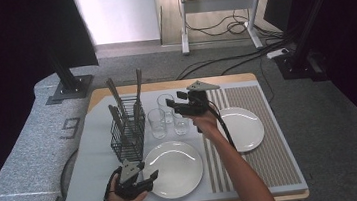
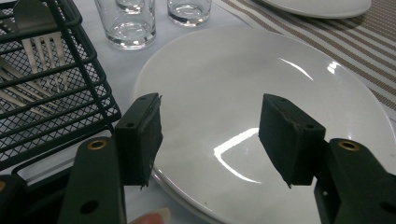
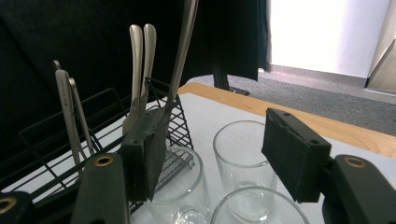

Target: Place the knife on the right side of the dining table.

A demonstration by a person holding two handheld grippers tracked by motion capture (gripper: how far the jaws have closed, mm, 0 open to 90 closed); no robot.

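**Op:** From my seat the high view is dim at both sides, where the black curtains swallow everything. A pale panel at top centre is blown out white.

**Second:** Glare below?

**Op:** Yes. In the left gripper view the near plate (image 2: 261,121) carries hard white streaks, light from overhead. The glasses (image 2: 125,23) at that frame's top edge are soft.

**Second:** Right gripper view?

**Op:** Upper right burns out completely; upper left is near black. My tongs at the bottom look slightly soft, and grain shows.

My table (image 1: 264,79) carried a pale mat (image 1: 96,154), striped at right. On it: cutlery basket (image 1: 127,131) left, three glasses (image 1: 157,123) far centre, near plate (image 1: 173,169), right plate (image 1: 242,128).
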